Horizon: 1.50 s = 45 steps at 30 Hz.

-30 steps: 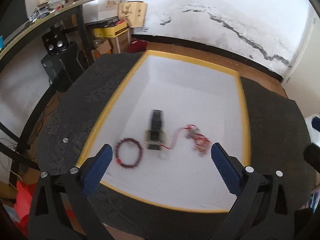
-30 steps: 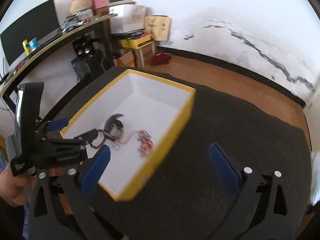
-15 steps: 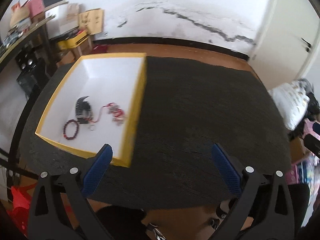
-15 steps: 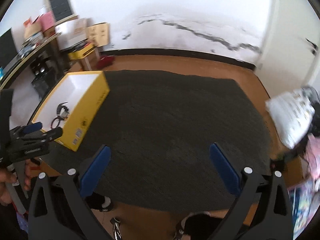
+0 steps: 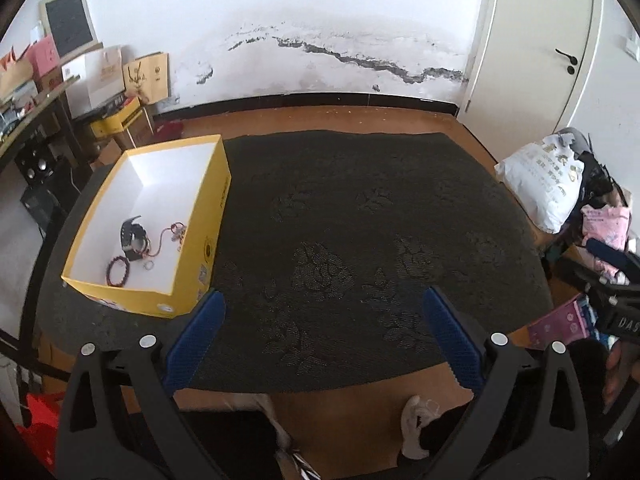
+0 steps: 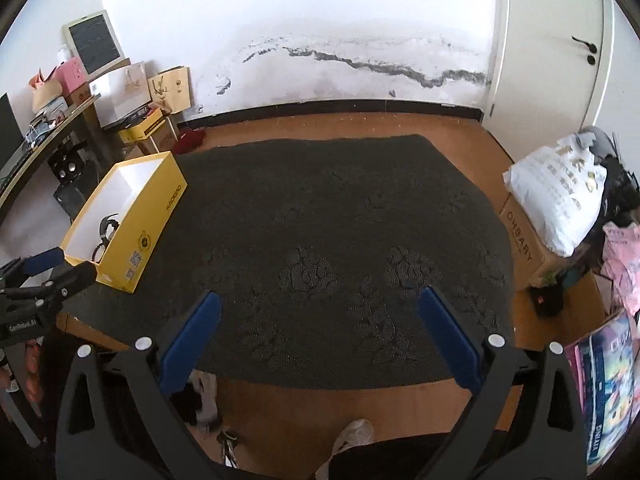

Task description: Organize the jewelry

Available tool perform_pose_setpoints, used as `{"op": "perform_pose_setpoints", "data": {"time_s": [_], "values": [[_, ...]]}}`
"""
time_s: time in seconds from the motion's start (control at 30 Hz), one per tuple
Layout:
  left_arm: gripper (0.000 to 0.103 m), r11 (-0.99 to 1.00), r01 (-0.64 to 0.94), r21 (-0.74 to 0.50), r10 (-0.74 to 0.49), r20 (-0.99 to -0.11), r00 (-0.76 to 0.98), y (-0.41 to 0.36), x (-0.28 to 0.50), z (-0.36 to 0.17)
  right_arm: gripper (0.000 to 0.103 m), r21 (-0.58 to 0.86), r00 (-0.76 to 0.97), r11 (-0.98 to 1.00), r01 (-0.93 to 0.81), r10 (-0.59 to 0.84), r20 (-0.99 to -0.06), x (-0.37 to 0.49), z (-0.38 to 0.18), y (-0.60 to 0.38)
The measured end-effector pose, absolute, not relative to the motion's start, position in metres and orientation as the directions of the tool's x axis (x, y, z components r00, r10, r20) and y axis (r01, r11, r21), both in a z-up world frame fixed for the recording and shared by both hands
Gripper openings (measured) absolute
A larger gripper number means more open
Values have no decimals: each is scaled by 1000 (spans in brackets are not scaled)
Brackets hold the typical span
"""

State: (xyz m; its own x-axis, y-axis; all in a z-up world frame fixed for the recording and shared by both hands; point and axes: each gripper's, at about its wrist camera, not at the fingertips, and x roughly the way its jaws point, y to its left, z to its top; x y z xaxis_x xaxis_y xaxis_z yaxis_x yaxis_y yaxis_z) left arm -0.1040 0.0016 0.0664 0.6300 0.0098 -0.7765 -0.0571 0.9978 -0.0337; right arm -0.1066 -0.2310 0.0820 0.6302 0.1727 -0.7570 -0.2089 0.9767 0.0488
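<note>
The jewelry sits in the yellow box [image 5: 188, 240] at the bench's [image 5: 360, 240] left: watch [image 5: 132, 236], bead bracelet [image 5: 118, 272], red necklace [image 5: 170, 236], perhaps a small ring. Judged done, so keep clear. Left tool [image 5: 320, 344] and right tool [image 6: 316, 340] hover high, fingers spread, empty.
</note>
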Motion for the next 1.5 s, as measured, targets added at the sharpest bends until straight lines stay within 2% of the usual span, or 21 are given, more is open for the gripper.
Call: {"op": "perform_pose_setpoints", "data": {"time_s": [0.43, 1.5], "values": [[96, 996, -87, -31, 26, -811, 585, 18, -109, 30, 96, 46, 621, 970, -239, 189, -761, -107, 70, -214], [96, 991, -128, -44, 40, -809, 587, 32, -110, 31, 96, 21, 610, 961, -275, 191, -769, -107, 62, -190]]}}
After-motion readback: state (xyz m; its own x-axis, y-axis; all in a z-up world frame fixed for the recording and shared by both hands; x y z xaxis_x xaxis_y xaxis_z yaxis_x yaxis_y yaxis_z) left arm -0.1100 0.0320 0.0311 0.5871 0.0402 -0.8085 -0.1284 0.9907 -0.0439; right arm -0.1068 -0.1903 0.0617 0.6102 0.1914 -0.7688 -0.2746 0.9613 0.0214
